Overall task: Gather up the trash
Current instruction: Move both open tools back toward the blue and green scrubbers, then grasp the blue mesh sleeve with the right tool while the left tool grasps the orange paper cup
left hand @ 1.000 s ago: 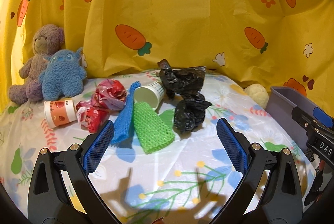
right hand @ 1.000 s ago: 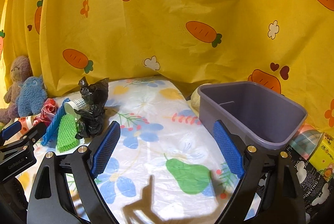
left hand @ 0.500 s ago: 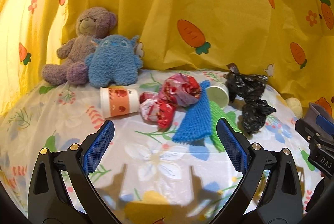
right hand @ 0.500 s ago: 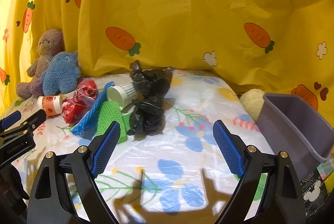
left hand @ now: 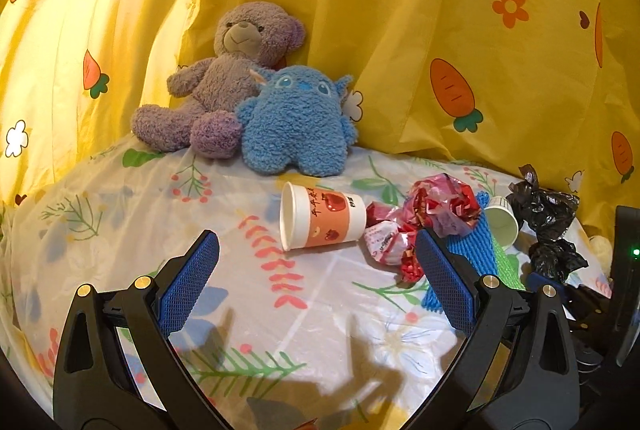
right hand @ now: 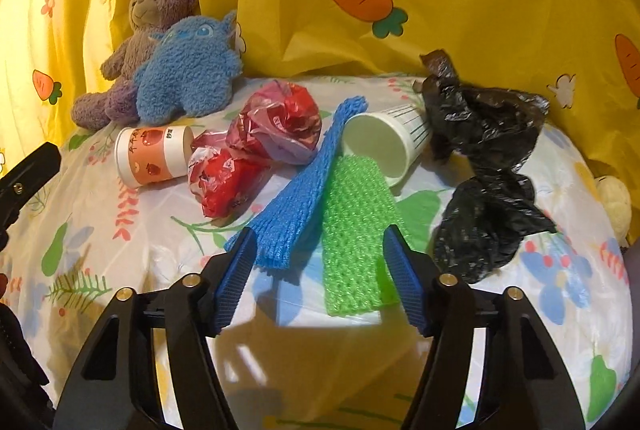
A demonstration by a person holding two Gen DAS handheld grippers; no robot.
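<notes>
Trash lies on the flowered sheet. An orange paper cup is on its side, just beyond my open left gripper. Right of it sit two red wrappers, a white cup and black bags. My right gripper hangs low over the near ends of a blue foam net and a green foam net. Its jaws are closing with both nets between them, pads not pressing. Behind these lie the white cup, red wrappers and black bags.
A purple teddy bear and a blue plush lean on the yellow carrot curtain at the back. A cream plush sits at the right edge. The left gripper's body shows at the left of the right wrist view.
Both views swung left; the grey bin left the right view. The right gripper came down close over the foam nets and its jaws narrowed. The left gripper moved left to face the orange cup.
</notes>
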